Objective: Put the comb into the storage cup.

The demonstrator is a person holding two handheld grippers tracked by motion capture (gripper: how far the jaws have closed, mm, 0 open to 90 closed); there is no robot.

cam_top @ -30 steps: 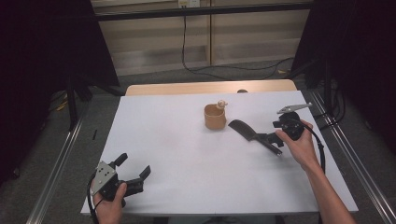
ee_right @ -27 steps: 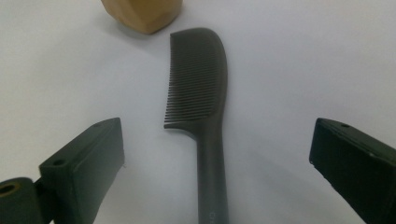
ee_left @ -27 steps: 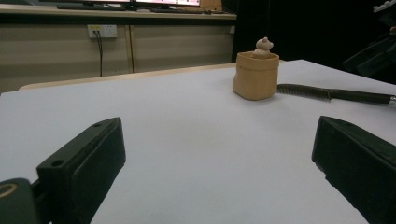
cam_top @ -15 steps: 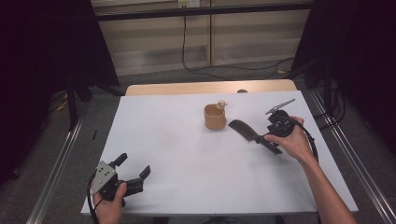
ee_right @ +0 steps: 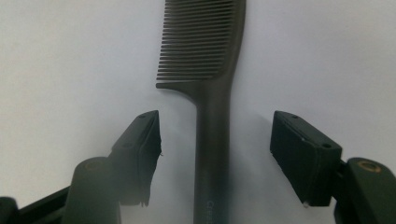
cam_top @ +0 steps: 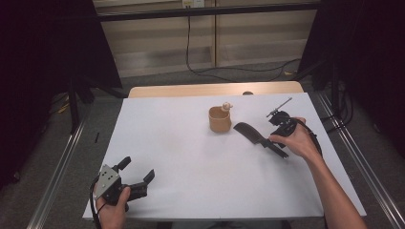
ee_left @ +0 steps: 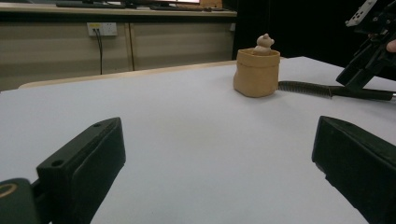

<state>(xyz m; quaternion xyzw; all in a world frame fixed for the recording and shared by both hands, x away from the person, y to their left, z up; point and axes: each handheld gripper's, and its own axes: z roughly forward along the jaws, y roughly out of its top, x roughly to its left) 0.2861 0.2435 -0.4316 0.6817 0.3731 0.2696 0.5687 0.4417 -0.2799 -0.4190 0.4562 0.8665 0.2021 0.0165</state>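
Right gripper view looks straight down on a dark comb point(ee_right: 212, 88): fine close-set teeth along one side of its head and a long plain handle that runs between the spread jaws of the right gripper point(ee_right: 215, 156), touching neither. High view places the comb flat on the white table point(cam_top: 191, 157), just right of a small tan pot point(cam_top: 219, 119), with a little tan figure point(cam_top: 226, 106) at the pot's rim. Near the table's front left corner, the left gripper point(cam_top: 136, 177) rests with its jaws wide apart, holding nothing.
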